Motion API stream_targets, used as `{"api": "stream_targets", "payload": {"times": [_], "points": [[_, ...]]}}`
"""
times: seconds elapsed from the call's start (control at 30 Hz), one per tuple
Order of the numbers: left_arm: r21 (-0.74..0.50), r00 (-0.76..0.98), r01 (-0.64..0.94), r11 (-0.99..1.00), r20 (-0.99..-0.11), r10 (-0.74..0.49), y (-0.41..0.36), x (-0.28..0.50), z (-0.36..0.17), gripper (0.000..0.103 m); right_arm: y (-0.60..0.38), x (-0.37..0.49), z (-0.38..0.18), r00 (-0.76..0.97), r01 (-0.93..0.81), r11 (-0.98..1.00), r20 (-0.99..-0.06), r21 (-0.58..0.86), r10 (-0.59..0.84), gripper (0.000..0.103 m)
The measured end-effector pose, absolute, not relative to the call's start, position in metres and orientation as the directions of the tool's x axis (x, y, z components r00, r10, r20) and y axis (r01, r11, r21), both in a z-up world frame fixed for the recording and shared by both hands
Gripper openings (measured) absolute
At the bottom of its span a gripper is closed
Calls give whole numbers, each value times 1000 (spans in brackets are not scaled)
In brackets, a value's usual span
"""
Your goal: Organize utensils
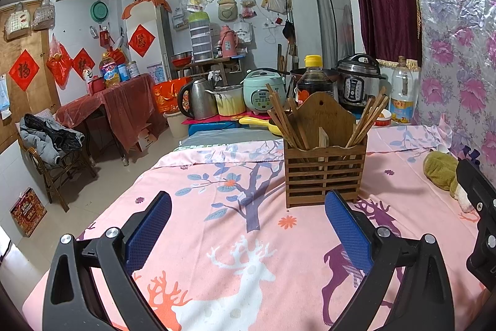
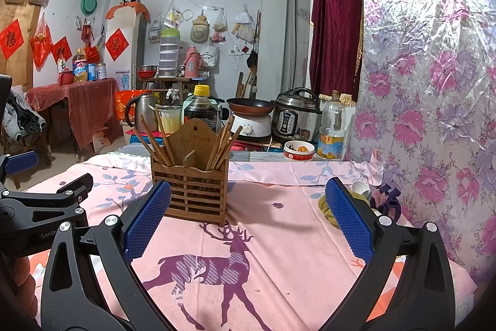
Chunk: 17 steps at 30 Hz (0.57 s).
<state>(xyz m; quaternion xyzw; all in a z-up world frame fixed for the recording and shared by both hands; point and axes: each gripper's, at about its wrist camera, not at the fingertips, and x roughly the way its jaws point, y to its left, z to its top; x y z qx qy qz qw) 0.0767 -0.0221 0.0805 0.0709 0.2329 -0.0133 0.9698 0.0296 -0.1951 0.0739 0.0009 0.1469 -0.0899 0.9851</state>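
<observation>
A slatted wooden utensil holder [image 1: 324, 172] [image 2: 190, 191] stands upright on the pink deer-print cloth [image 1: 235, 225] [image 2: 279, 238]. Wooden chopsticks [image 1: 286, 120] [image 2: 155, 141] lean out of its left and right compartments. My left gripper [image 1: 248, 210] is open, low over the cloth, with the holder just beyond its right finger. My right gripper [image 2: 248, 197] is open too, and the holder sits just behind its left finger. Nothing is between either pair of blue pads. The left gripper's black body [image 2: 46, 213] shows at the left edge of the right wrist view.
An olive plush toy [image 1: 440, 169] [image 2: 328, 207] lies by the floral plastic wall covering [image 2: 434, 82] on the right. Behind the cloth stand a soy sauce bottle [image 2: 201, 110], an oil bottle [image 2: 331, 126], a kettle, pots, cookers and a small red bowl [image 2: 299, 149]. Floor and a chair lie left.
</observation>
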Motion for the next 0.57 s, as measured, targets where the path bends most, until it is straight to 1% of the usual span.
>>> {"api": "stream_targets", "payload": {"times": [0.57], "points": [[125,887,50,991,-461,13,-18,77,72,97,-195,30,73,941,177,984,-290,-25,-177,96]]}}
